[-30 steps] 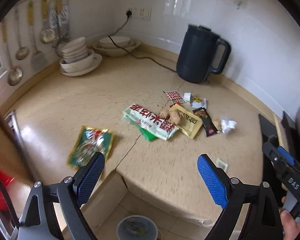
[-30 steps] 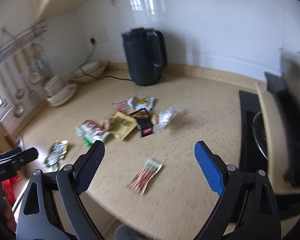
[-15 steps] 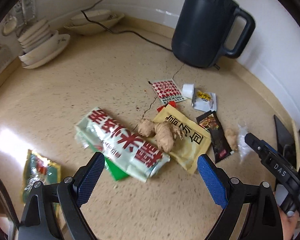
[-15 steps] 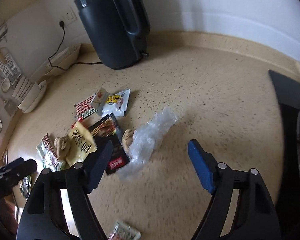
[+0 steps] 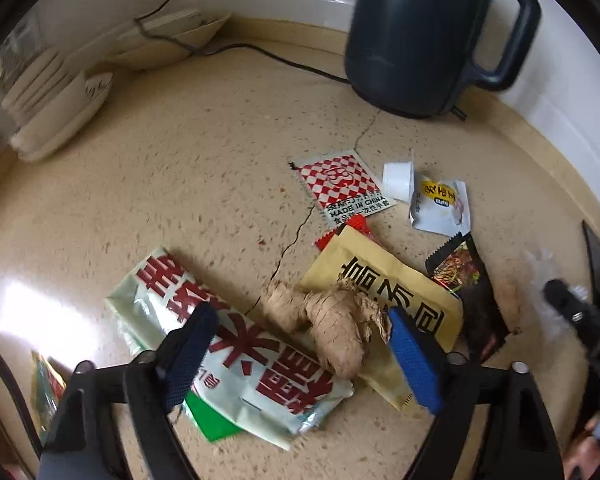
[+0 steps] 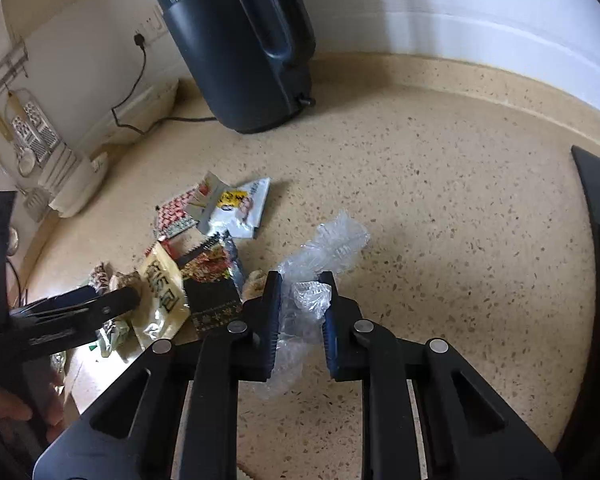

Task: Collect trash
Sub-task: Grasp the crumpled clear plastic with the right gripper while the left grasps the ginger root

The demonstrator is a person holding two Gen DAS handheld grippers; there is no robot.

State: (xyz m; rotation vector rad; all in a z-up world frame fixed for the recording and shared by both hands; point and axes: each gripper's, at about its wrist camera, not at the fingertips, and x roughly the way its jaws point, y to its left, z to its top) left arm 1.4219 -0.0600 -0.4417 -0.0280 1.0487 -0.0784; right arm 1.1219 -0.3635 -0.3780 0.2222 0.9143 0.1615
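Note:
Trash lies scattered on the beige counter (image 5: 180, 168). My left gripper (image 5: 296, 344) is open, its fingers either side of a ginger root (image 5: 324, 320) that rests on a pale green wrapper with red characters (image 5: 236, 344) and a yellow packet (image 5: 396, 292). My right gripper (image 6: 300, 308) has its jaws closed in around a crumpled clear plastic wrap (image 6: 328, 248), which bunches between the pads. A dark snack wrapper (image 6: 212, 280), a white sachet (image 6: 240, 208) and a red-checked sachet (image 5: 344, 184) lie nearby.
A dark electric kettle (image 5: 420, 36) stands at the back with its cord (image 5: 260, 56) running to the wall. Stacked bowls and plates (image 5: 56, 104) sit at the back left. A black stove edge (image 6: 596, 208) borders the right. A green packet (image 5: 46, 392) lies at the counter's left front edge.
Both grippers have moved in and down toward the trash pile. The right gripper's jaws have closed from wide open onto the clear plastic wrap. The left gripper now straddles the ginger.

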